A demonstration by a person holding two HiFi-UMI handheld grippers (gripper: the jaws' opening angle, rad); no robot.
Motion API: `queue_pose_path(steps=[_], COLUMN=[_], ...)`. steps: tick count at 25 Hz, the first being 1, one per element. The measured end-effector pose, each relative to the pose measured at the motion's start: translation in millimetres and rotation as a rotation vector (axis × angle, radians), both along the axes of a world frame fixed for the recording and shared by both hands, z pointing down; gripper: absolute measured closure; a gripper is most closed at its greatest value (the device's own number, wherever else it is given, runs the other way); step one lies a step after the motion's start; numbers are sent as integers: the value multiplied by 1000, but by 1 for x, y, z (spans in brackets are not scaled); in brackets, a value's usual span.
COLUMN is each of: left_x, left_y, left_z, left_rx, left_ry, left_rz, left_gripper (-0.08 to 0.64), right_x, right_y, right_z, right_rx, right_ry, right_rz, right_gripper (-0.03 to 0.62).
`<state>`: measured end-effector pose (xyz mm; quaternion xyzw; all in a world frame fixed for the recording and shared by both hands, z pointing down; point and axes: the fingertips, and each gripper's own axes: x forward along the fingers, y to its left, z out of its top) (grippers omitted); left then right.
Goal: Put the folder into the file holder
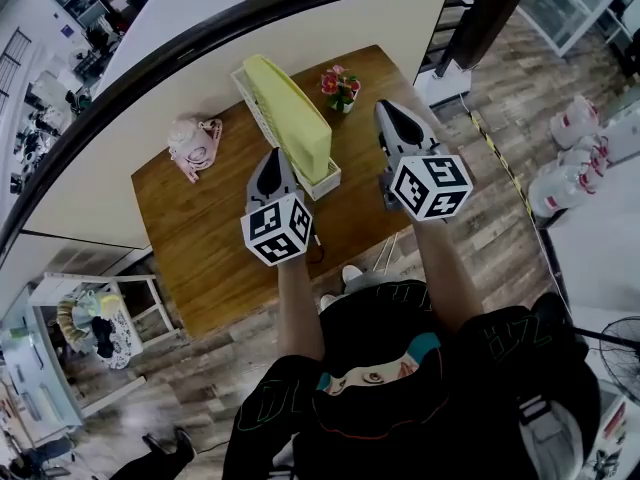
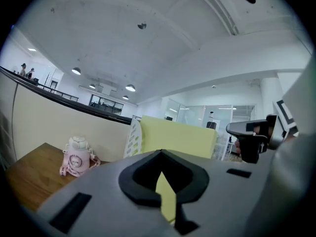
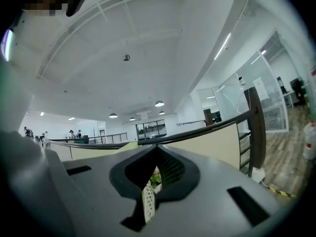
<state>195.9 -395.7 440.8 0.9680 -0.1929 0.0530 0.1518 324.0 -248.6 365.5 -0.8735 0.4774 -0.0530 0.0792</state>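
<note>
flat yellow folder (image 1: 290, 118) stands upright in white slotted file holder (image 1: 326, 181), self-supported; task prob. done. l hand-held gripper (image 1: 272, 156), r hand-held gripper (image 1: 389, 107): jaws together, empty, beside it.

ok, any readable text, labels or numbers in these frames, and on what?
Nothing legible in any view.
Marker cubes: square patterns only, no letters.
Shirt print: stylised, cannot read.
Pink bottle, round emblem: too small.
White jugs, labels: blurred.
</note>
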Motion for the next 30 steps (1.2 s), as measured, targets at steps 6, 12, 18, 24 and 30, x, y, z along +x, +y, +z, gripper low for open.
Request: queue_pose_path(steps=[6,12,18,24,30], left_x=[-5,-7,-7,-7,-7], left_y=[13,16,18,20,23], left_z=[16,20,16,15,12], left_rx=[7,39,69,90,88], left_ry=[-40,-74,-89,-104,-97], left_rz=[-9,-17,-22,-20,-19], left_gripper=[560,560,559,560,559], right_x=[5,5,6,5,5], right_y=[19,23,24,21,21], right_z=[48,53,50,50,48], right_rx=[-196,-197,-173,-156,-147], right_ry=[45,58,50,39,39], right_rz=[87,69,49,30,11], right_gripper=[591,589,590,589,589])
